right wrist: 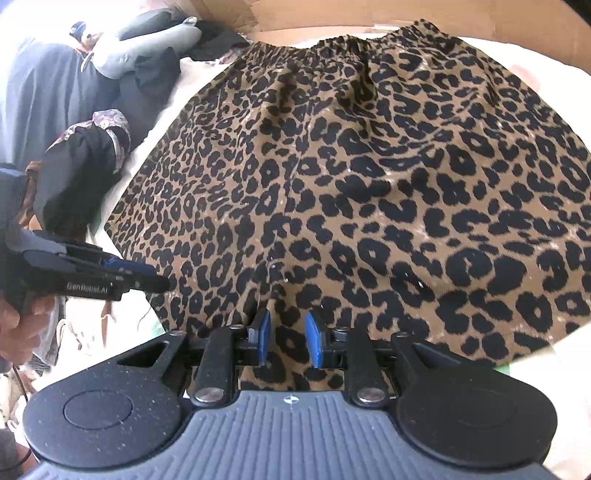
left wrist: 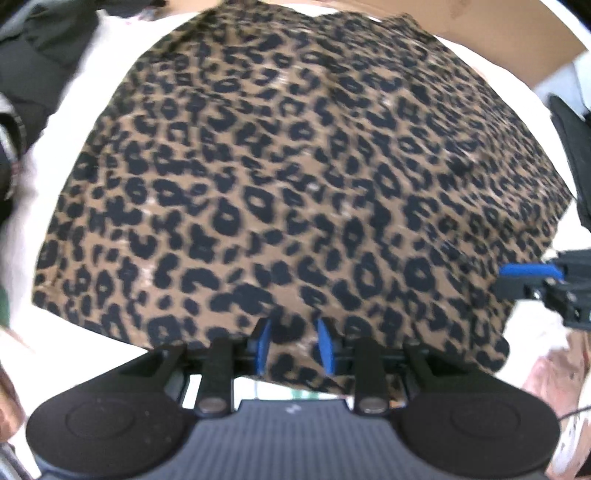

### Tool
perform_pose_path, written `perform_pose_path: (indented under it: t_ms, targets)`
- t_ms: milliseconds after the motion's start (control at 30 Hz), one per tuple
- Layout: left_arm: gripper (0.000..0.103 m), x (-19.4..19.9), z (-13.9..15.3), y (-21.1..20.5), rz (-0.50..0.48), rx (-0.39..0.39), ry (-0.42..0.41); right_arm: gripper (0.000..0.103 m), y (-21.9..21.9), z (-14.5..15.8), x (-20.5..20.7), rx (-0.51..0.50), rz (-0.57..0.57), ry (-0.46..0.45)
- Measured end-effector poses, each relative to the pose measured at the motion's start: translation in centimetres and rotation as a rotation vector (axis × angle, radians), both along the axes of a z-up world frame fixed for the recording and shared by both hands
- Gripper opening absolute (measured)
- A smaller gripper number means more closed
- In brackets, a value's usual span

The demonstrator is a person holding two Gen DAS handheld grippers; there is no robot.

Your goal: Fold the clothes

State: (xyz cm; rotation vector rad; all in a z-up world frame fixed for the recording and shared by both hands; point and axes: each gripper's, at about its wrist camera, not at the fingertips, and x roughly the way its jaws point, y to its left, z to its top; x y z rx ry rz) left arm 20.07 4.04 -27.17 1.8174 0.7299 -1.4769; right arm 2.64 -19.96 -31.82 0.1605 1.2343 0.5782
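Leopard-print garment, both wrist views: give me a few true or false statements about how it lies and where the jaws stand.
1. The brown-and-black leopard-print fabric garment lies spread flat. True.
2. Its gathered elastic waistband lies at the far edge. True.
3. The left gripper is clamped shut on a fold. False: its jaws stand apart over the near hem.
4. The garment is plain grey. False: leopard print.
5. The right gripper hovers at the near hem, jaws apart. True.

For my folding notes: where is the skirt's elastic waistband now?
In the right wrist view the waistband lies at the top, along the skirt's far edge, beside the cardboard.
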Motion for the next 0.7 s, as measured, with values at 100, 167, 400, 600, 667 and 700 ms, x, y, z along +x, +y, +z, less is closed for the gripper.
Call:
perform_pose_path:
  t_ms: [100,167,400,600,667,700]
  targets:
    - [0.043,1.2,0.2,-1.2,0.024,-0.066,-0.022,0.034,0.6,0.0,0.3,-0.008,0.017,-0.01]
    - [0.045,1.9,0.1,-1.9,0.026,-0.1,-0.034,0.034,0.9,0.0,0.5,-0.009,0.023,-0.012]
    - [0.045,5.8,1.1,-5.3,0.116,-0.213,-0.073,0.034,1.8,-0.5,0.3,-0.023,0.044,-0.005]
    - [0.045,9.0,2.7,-8.1,0.149,-0.299,-0.104,0.034,1.7,-0.9,0.0,-0.041,0.049,0.003]
    - [0.045,10.0,2.7,-8.0,0.155,-0.326,-0.102,0.034,1.6,-1.0,0.0,-0.045,0.048,0.004]
    - [0.045,10.5,2.9,-8.3,0.16,-0.334,-0.1,0.034,1.5,-1.0,0.0,-0.045,0.048,0.004]
